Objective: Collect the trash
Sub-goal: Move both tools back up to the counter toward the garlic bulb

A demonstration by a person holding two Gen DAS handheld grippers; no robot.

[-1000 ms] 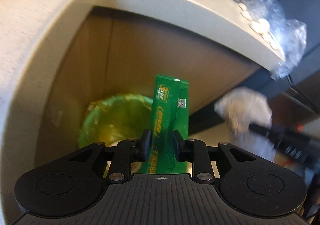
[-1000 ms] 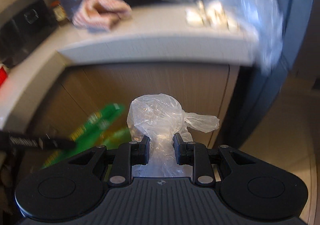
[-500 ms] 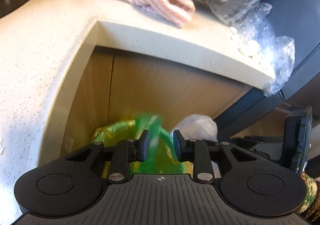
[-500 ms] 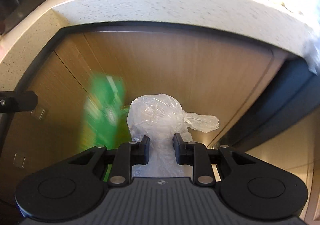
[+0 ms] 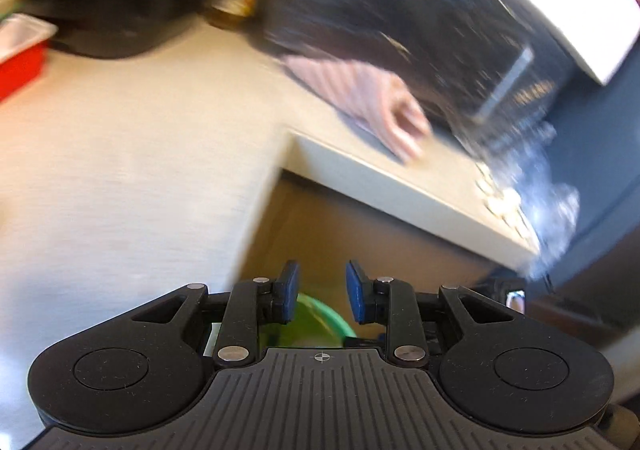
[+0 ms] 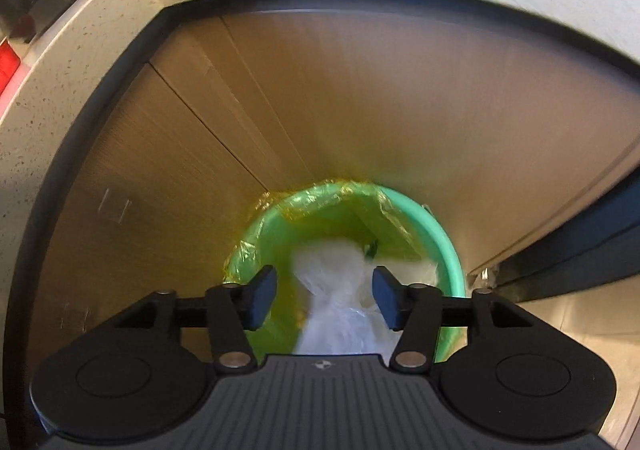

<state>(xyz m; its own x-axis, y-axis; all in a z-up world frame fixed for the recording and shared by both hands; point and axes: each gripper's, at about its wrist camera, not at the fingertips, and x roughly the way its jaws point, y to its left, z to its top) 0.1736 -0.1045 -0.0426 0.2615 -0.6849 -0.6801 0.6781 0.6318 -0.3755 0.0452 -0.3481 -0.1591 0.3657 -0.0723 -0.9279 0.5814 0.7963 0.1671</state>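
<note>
Trash here is a crumpled clear plastic bag (image 6: 340, 298), and it sits right over the mouth of the green bin (image 6: 434, 234), between the right gripper (image 6: 324, 298) fingers (image 6: 262, 300) but not pinched by them. Those fingers have just been opening and now stand wide apart, with a visible gap on both sides of the bag, so nothing is gripped on that side. The bag looks smeared with motion blur, so I can't tell if it's touching the liner or still in the air. The bin has a yellow-green plastic liner (image 6: 352, 196) folded over its rim and stands on the floor, tucked against the wooden cabinet fronts (image 6: 360, 98) under the speckled pale surface (image 6: 80, 50). The right gripper points steeply down at it. The left gripper (image 5: 322, 292) is a different story: its fingers (image 5: 358, 292) are partly open with nothing between them, just a sliver of the green bin (image 5: 320, 316) showing low down behind them. That view is really blurry. It looks across the pale surface (image 5: 132, 154), where a pink striped cloth (image 5: 360, 98) lies near the corner edge. A clear bag with some pale lumps in it (image 5: 516, 194) hangs at the far right edge of the surface, and there's something dark and shiny behind the cloth that I can't make out. A jar (image 5: 234, 2) stands at the back next to a big black object, and a red container (image 5: 20, 68) sits at the far left.
</note>
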